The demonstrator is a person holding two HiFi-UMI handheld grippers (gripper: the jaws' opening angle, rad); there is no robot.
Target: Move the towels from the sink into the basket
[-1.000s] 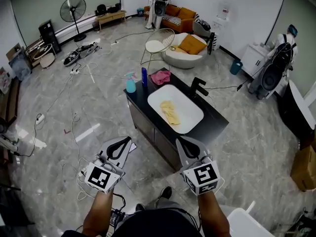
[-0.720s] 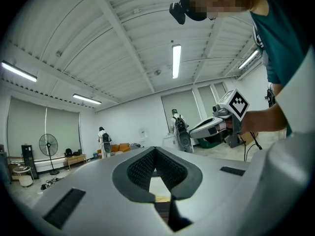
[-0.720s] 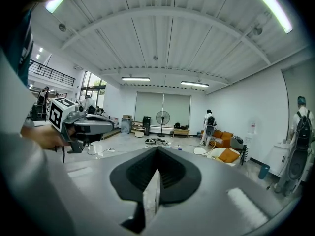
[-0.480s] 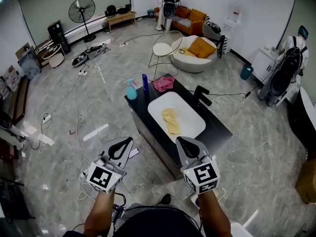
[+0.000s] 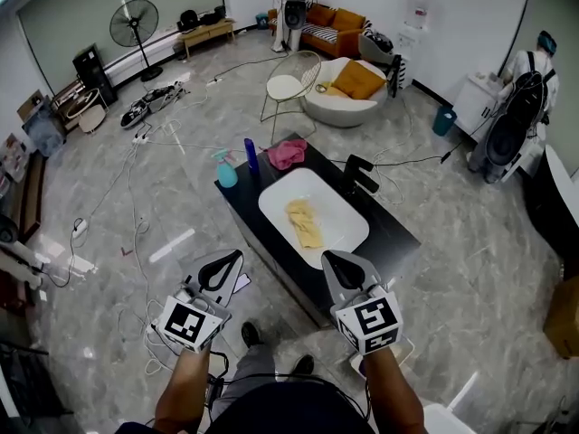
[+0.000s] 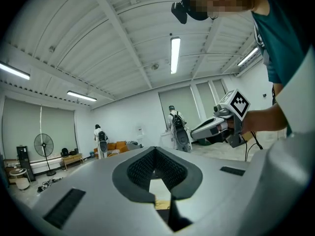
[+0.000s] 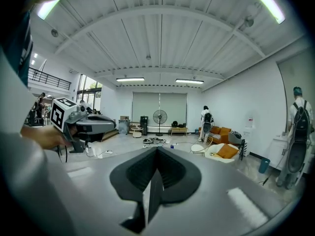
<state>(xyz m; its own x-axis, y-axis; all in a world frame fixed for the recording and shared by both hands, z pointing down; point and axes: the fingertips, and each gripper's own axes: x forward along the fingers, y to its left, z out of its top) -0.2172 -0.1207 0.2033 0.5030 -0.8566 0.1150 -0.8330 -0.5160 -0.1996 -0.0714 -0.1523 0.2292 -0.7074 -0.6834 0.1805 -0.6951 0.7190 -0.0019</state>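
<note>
Where the jaws stand: left gripper (image 5: 232, 258) and right gripper (image 5: 331, 259) both have their jaws pressed together, with nothing between either pair.
Hands: held out side by side at roughly the same height, pointing almost level toward the sink, both short of it.
Yellow towel (image 5: 305, 222): crumpled in the middle of the basin, well clear of both grippers, nobody touching it.
Sink (image 5: 348, 211): white basin set in a black counter (image 5: 391, 239), with a dark faucet (image 5: 355, 174) on its far right side.
Pink cloth (image 5: 287, 153): bunched on the counter just past the sink's far corner, not in the basin. Might be another towel, can't say.
Bottles: a blue bottle (image 5: 250, 155) and a teal spray bottle (image 5: 225, 170) stand at the counter's far left corner, beside the pink cloth.
Basket: honestly can't pick one out from where I'm looking.
Step in hand: looks to me like the approach, nothing's been picked up yet.
Next move: my guess is close the gap, open one pair of jaws, drop over the yellow towel and pinch a fold. The right gripper seems better lined up; just keep clear of the faucet.
</note>
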